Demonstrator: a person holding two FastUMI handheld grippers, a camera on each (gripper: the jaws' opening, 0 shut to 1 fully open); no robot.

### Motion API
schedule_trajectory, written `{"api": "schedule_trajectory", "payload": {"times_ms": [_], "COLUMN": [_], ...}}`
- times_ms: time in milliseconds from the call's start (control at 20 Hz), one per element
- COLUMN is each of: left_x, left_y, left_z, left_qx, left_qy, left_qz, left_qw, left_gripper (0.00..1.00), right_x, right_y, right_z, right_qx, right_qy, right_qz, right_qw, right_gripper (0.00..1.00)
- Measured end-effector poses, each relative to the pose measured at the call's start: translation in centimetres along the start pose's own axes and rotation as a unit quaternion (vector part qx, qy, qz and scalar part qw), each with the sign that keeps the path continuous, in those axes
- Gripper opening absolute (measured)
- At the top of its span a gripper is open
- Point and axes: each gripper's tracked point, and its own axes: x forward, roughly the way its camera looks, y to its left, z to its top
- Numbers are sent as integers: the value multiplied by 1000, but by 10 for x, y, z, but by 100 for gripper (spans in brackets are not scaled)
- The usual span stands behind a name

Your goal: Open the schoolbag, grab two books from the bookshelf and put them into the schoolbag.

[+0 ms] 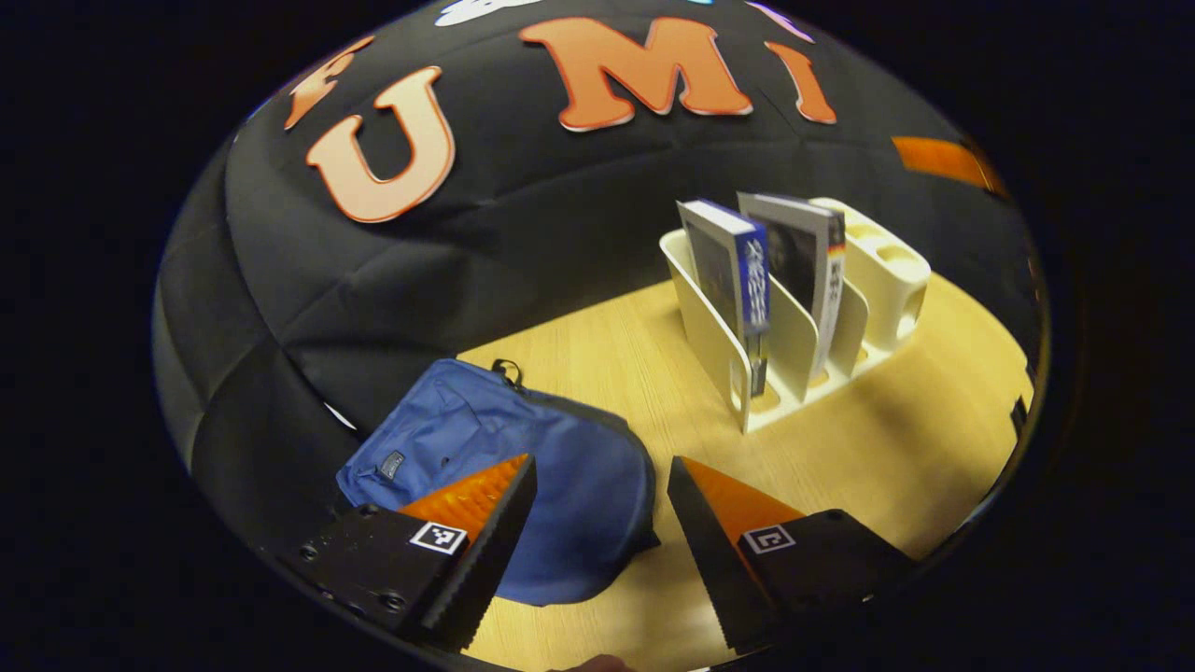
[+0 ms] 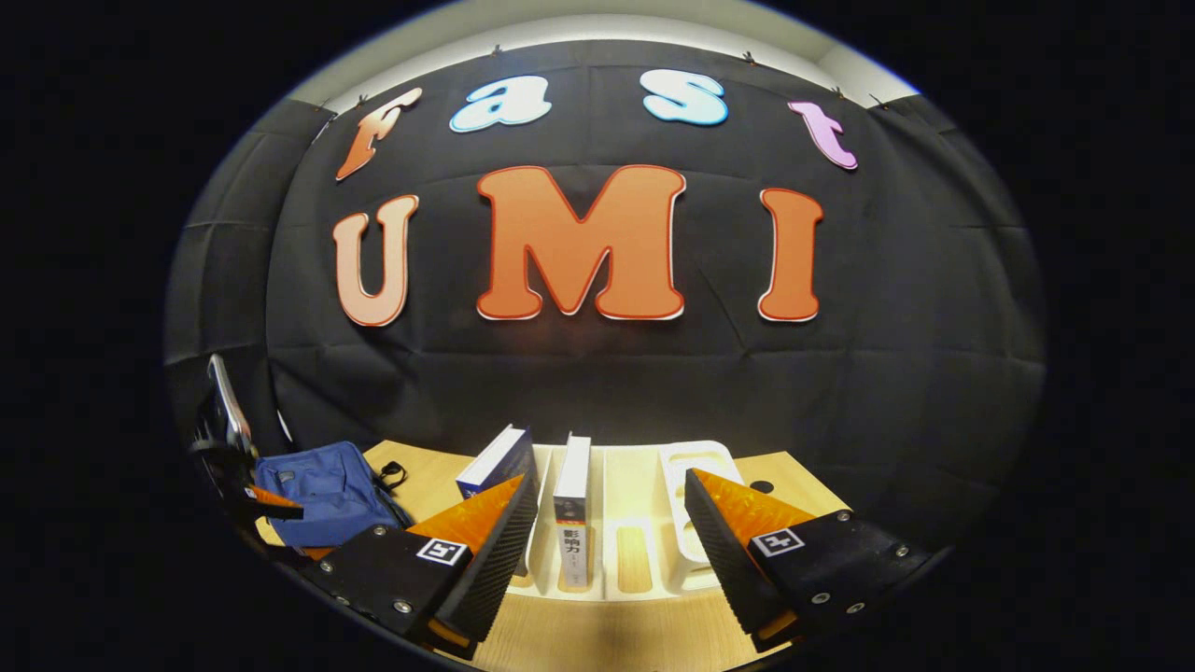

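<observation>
The table (image 1: 868,448) is pale wood with a fine straight grain, backed by the creased black cloth wall (image 1: 523,243). On its left part lies the schoolbag (image 1: 560,467), a soft blue fabric pack with a rounded end, lying flat, a small dark loop at its top; its opening looks closed. To the right of it, well apart, stands the bookshelf (image 1: 719,345), a smooth cream plastic rack with curved upright dividers and a block of round holes at its far end. Two books stand upright in neighbouring slots: the blue-spined book (image 1: 738,271) and the white-spined book (image 1: 812,257).

The left hand-held gripper (image 1: 602,481) hangs above the schoolbag's rounded end, its wedge-shaped ribbed fingers spread wide and holding nothing. The right hand-held gripper (image 2: 611,504) faces the bookshelf front, likewise wide apart and empty, with the white-spined book seen between its fingers.
</observation>
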Motion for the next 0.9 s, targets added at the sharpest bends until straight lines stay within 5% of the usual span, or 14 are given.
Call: {"api": "schedule_trajectory", "payload": {"times_ms": [300,500,900], "left_x": [27,47,71], "left_y": [-25,-13,-5], "left_z": [-49,-69,-94], "left_qx": [138,203,245], "left_qy": [53,79,114], "left_qz": [27,97,147], "left_qw": [989,971,951], "left_gripper": [91,90,87], "right_x": [2,4,7], "right_y": [-38,-54,-55], "right_z": [-21,-28,-31], "right_qx": [1,1,-10], "right_qy": [24,36,42], "right_qz": [-42,-60,-61], "right_qw": [999,998,997], "right_gripper": [95,94,94]}}
